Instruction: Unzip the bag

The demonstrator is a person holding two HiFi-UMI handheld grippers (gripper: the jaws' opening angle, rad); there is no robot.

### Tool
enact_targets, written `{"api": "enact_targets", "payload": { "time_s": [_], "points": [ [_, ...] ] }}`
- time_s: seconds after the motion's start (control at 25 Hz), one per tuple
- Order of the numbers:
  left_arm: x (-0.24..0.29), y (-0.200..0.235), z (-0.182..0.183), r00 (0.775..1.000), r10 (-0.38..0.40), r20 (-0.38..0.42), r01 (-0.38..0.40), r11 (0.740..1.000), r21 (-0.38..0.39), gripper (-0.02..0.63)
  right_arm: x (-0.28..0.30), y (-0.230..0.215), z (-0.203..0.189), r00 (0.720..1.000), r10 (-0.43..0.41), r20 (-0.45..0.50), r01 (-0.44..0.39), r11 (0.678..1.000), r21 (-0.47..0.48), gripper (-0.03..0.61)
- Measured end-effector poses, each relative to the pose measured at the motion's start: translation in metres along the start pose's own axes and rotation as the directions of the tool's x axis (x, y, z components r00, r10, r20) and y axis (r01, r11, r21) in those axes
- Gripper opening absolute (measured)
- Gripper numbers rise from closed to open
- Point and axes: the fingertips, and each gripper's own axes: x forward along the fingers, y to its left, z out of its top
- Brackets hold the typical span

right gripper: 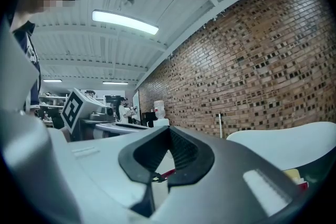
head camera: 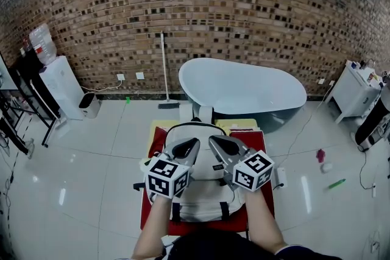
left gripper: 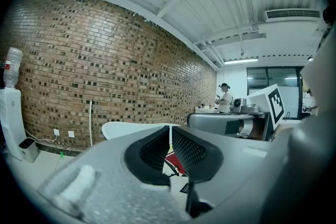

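Two grippers, left [head camera: 194, 143] and right [head camera: 214, 140], hang side by side above the white bag [head camera: 204, 195]. Each has its jaws drawn together on nothing and points out over the bag rather than down at it. The bag lies flat mid red tabletop [head camera: 256, 142], top handle toward the far edge, straps toward the near edge. The grippers cover most of the zip line, so open or closed cannot be read: this fits a closed zip awaiting a grip, or an opened one with the grippers lifted clear.
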Motion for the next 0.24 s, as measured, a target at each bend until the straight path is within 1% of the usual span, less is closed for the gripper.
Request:
{"api": "enact_targets", "payload": {
  "time_s": [0.24],
  "points": [
    [0.0057,-0.0052,0.0001,1.000,-0.014,-0.008,0.014,1.000,0.004,0.017,-0.0026,-0.0065,0.0000,1.000,-0.008,0.000,0.008,1.000,0.006,0.006]
  ]
}}
